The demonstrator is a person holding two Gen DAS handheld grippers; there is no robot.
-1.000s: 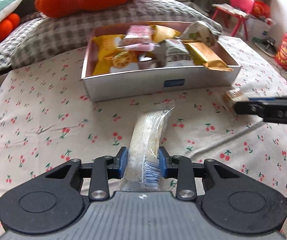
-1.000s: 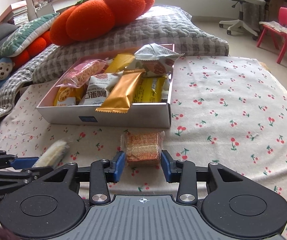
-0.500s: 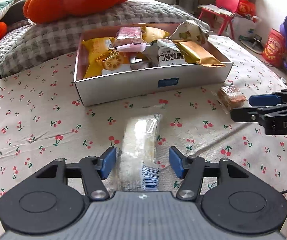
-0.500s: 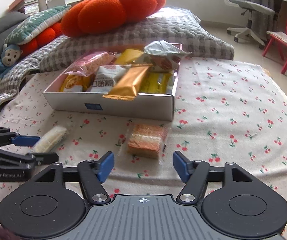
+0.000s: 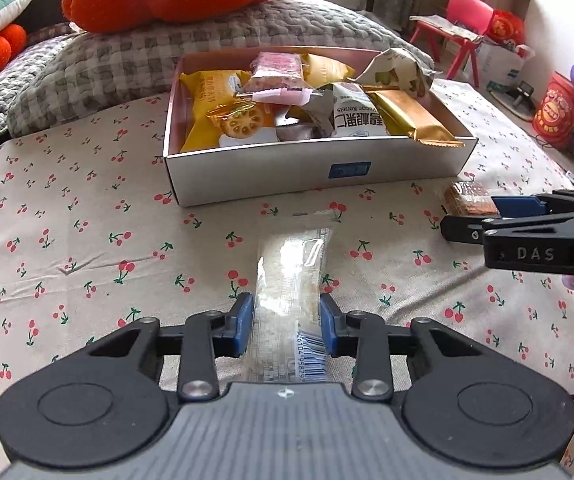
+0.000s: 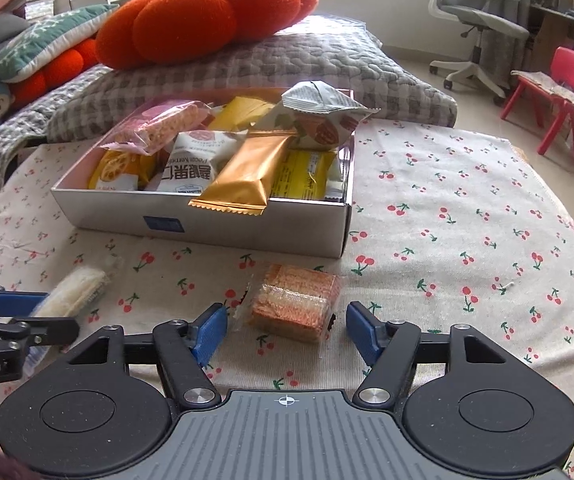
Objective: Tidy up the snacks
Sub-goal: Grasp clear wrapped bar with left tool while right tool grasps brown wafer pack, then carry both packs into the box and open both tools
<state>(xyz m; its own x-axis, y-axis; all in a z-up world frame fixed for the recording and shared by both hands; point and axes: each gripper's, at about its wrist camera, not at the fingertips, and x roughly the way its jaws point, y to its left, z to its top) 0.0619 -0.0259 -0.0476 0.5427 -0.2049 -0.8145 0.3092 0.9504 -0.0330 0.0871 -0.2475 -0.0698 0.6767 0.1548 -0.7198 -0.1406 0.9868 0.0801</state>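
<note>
A white cardboard box (image 5: 311, 168) full of snack packets stands on the cherry-print cloth; it also shows in the right wrist view (image 6: 247, 226). My left gripper (image 5: 286, 327) is shut on a long clear-wrapped pale bar (image 5: 291, 280) that lies on the cloth in front of the box. My right gripper (image 6: 286, 330) is open, its pads on either side of an orange wafer packet (image 6: 297, 302) lying on the cloth, not touching it. The wafer packet (image 5: 469, 199) and the right gripper (image 5: 527, 224) show at the right of the left wrist view.
A grey checked pillow (image 6: 247, 64) with an orange pumpkin cushion (image 6: 207, 16) lies behind the box. A gold packet (image 6: 243, 172) overhangs the box's front wall. An office chair (image 6: 475, 20) and a red child's chair (image 6: 559, 92) stand beyond the bed.
My left gripper opened half a second ago and has now closed again on the pale bar. My right gripper opened off the wafer packet and has stayed open.
</note>
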